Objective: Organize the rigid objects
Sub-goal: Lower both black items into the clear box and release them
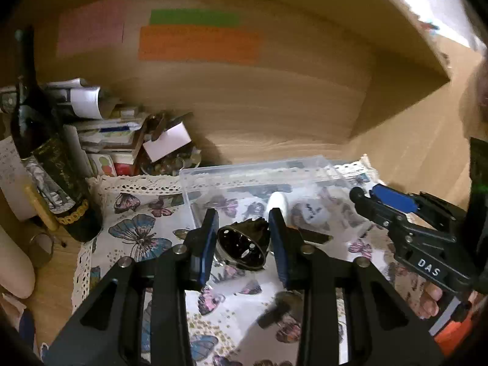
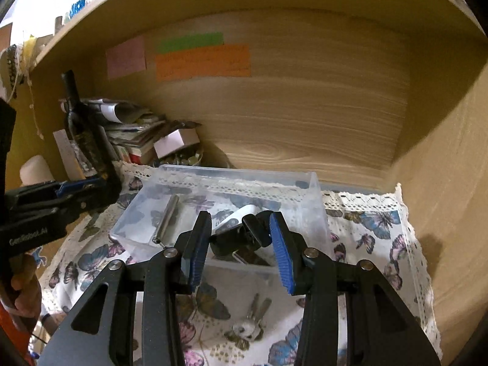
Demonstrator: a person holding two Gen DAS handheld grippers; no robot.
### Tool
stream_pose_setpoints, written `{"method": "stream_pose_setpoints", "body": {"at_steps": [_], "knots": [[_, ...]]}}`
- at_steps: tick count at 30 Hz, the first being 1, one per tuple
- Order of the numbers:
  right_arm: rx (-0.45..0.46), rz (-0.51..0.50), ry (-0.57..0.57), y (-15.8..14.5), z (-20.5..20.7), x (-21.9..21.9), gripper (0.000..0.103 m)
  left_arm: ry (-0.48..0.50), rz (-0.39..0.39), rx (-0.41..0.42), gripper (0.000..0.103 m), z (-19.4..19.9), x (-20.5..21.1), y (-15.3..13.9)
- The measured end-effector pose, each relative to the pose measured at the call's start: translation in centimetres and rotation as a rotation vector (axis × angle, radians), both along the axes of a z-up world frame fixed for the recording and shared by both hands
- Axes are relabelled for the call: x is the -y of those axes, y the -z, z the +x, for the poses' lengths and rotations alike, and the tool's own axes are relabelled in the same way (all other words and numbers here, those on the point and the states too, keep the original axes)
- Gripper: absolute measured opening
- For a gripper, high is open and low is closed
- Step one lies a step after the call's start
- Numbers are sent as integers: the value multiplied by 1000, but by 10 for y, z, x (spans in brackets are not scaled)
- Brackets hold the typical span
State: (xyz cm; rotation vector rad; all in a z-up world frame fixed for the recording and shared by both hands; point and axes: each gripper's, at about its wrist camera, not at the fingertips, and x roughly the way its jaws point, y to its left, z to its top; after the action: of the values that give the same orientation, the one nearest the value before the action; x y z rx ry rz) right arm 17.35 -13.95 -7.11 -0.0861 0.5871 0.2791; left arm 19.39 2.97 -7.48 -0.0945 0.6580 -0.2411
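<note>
A clear plastic bin [image 2: 170, 172] stands on the butterfly cloth [image 2: 375, 222] inside a wooden shelf. My left gripper [image 1: 244, 239] is shut on a dark round metal cup-shaped part [image 1: 241, 248], held just over the bin's near left corner. My right gripper [image 2: 241, 241] is open above the bin's front wall, with a black clip-like object [image 2: 241, 238] between its fingers and apparently untouched. In the bin lie a white device [image 2: 236, 218] and a metal rod [image 2: 166, 218]. A key bunch [image 2: 251, 324] lies on the cloth in front; it also shows in the left wrist view [image 1: 279, 309].
A dark wine bottle [image 1: 45, 158] stands at the left with stacked papers and boxes [image 1: 113, 134] and a bowl of small items [image 1: 170, 164] behind. The shelf back [image 2: 305, 106] carries coloured notes. The shelf's right wall [image 2: 442, 198] is close.
</note>
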Motion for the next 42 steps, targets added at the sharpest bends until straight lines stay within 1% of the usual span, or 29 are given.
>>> {"method": "stream_pose_setpoints", "body": {"at_steps": [3,6,10,14,17,20,23,26,32,33,34,35,36,37,39,42], "knots": [[-25,5,-3,5,12,-5,37,-8,5,-45,34,19,-1,12],[-43,-17,-6,12,23,-13,37,-6,0,-92,34,35,-1,26],[-71,-49,0,27,37,-19,37,13,-1,-103,34,39,6,38],[-124,-50,4,43,52,-23,37,31,38,-115,34,46,17,45],[-152,-44,5,50,58,-23,37,24,61,-130,34,50,19,51],[-178,-41,-4,56,62,-24,37,27,53,-140,34,53,19,55],[-190,-46,-14,59,63,-27,37,30,68,-146,34,55,21,57],[-202,-33,-33,58,64,-27,37,34,78,-144,34,54,24,56],[-197,-32,-29,51,58,-25,37,39,83,-131,34,46,26,47],[-191,-29,-32,47,55,-25,38,38,85,-125,36,45,26,44],[-184,-29,-33,44,52,-24,38,37,86,-114,40,41,26,40],[-172,-29,-32,40,49,-23,41,36,85,-99,43,36,25,34],[-157,-31,-29,36,44,-22,46,36,82,-84,50,31,24,29],[-138,-32,-25,31,39,-21,47,36,78,-61,59,23,22,22],[-95,-36,-27,20,27,-16,50,32,80,-33,69,13,20,12],[-42,-50,-12,7,11,-6,51,26,104,14,75,-4,17,0]]}}
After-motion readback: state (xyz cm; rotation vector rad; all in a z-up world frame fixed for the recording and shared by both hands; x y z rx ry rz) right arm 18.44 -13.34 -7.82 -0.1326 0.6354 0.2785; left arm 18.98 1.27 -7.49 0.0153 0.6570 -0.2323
